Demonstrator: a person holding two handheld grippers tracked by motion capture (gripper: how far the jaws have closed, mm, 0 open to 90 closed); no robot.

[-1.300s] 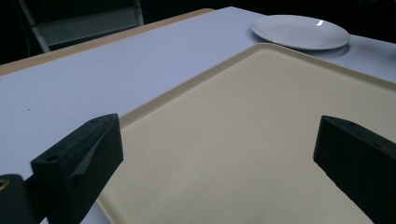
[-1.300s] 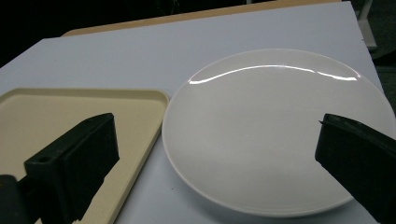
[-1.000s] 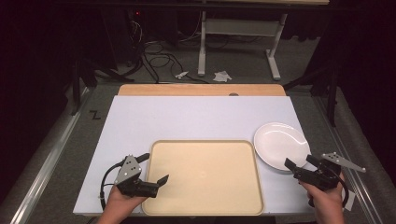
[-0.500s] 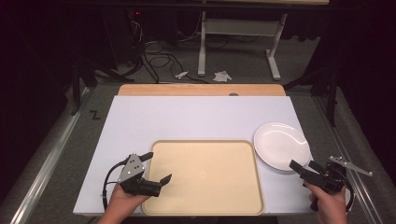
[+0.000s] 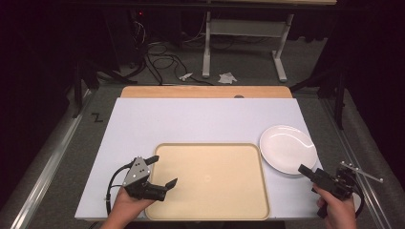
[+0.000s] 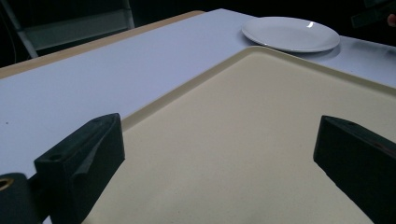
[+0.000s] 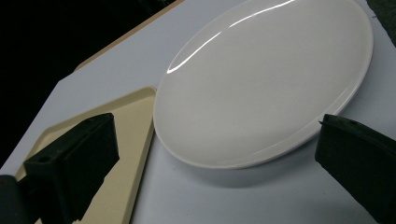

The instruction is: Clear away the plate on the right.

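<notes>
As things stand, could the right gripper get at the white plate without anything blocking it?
Probably yes. The right gripper sits just off the near edge of the white plate with its jaws apart and facing it. Only bare table lies between them, and the tray stays off to one side.

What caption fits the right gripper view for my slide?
Open right hand-held gripper faces the near rim of an empty white plate beside the beige tray.
</notes>
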